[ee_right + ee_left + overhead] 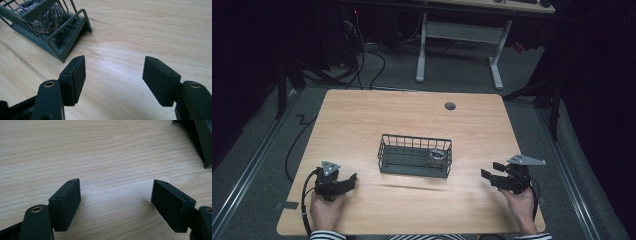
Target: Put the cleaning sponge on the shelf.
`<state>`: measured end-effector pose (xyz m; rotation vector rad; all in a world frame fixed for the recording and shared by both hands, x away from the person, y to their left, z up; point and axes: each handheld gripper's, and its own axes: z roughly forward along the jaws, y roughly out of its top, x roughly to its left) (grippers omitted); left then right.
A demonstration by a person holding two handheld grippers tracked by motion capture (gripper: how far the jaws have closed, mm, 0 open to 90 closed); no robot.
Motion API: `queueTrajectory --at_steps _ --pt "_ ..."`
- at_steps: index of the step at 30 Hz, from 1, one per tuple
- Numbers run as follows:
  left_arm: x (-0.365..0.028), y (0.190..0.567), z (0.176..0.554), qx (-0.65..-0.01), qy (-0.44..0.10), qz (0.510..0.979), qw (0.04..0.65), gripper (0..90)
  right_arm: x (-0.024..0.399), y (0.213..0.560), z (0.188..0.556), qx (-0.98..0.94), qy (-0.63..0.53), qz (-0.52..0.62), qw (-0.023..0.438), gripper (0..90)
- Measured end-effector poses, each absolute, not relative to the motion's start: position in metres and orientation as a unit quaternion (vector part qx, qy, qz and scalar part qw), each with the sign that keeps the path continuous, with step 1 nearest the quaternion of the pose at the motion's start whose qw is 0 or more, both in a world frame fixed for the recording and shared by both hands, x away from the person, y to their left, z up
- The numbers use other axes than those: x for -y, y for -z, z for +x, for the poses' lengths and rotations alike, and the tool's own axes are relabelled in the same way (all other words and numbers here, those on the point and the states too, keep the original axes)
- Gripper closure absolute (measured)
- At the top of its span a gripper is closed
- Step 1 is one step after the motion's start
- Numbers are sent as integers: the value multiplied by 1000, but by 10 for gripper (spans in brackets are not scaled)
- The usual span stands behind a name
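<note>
— Grippers first: you hold two, one per hand. Your left gripper [353,180] and your right gripper [490,170] both rest low over the pale wooden table [362,120], jaws spread wide, nothing between them.

— And the things on the table?

— One dark grey wire basket [414,155] at the middle, between your grippers and apart from both. One silvery steel-wool scourer [437,153] lies in its right end. Your right gripper view shows that scourer's wiry coils clearly; your left gripper view catches just a dark basket corner.
</note>
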<state>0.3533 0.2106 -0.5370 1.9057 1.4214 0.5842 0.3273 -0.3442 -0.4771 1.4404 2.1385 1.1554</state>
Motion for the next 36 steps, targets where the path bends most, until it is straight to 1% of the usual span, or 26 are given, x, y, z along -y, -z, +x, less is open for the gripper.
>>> queueTrajectory --at_steps 8,18,24,36 --pt "-210 537 353 -545 -225 733 339 241 340 493 328 -750 -395 508 153 353" --pt "-210 537 353 -545 -225 733 339 241 333 509 330 -758 -383 504 159 353" --pt "-210 537 353 -545 -226 733 338 241 327 513 331 -763 -376 498 168 352" --pt "-210 537 353 -545 -226 733 338 241 319 522 335 -773 -359 494 172 349"
